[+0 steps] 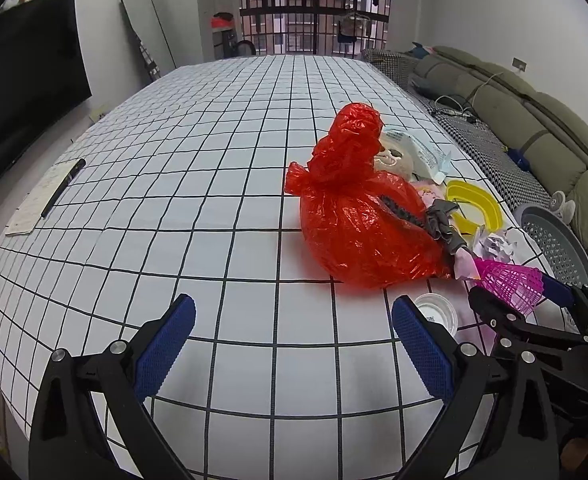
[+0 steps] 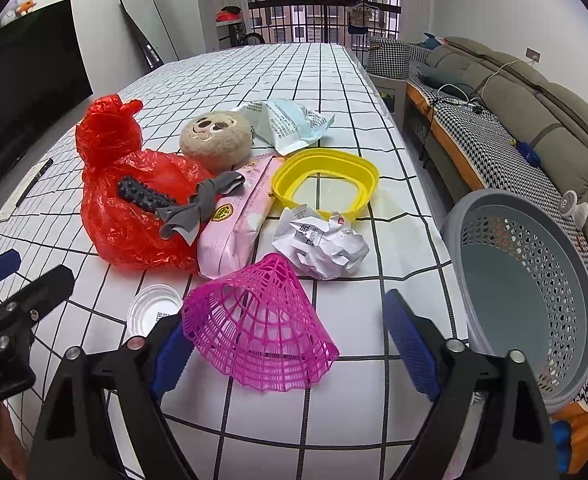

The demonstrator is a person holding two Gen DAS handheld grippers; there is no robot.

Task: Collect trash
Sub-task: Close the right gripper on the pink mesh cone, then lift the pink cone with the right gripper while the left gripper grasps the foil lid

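Observation:
A pink plastic mesh cone (image 2: pixel 258 332) lies on its side on the checked tablecloth (image 2: pixel 333 80). My right gripper (image 2: pixel 286 316) stands open around it; the left pad is at the cone's edge and the right pad is clear of it. Behind the cone lie a crumpled paper ball (image 2: pixel 321 244), a pink wrapper (image 2: pixel 234 228), a white lid (image 2: pixel 150 308) and a tied red plastic bag (image 2: pixel 130 200). My left gripper (image 1: pixel 294 306) is open above bare cloth in front of the red bag (image 1: pixel 357 224), with nothing between its fingers.
A grey perforated basket (image 2: pixel 533 280) stands off the table's right edge. Farther back lie a yellow ring-shaped dish (image 2: pixel 325 168), a round plush toy (image 2: pixel 216 140) and a pale blue wrapper (image 2: pixel 290 122). A pen on paper (image 1: pixel 62 188) sits far left.

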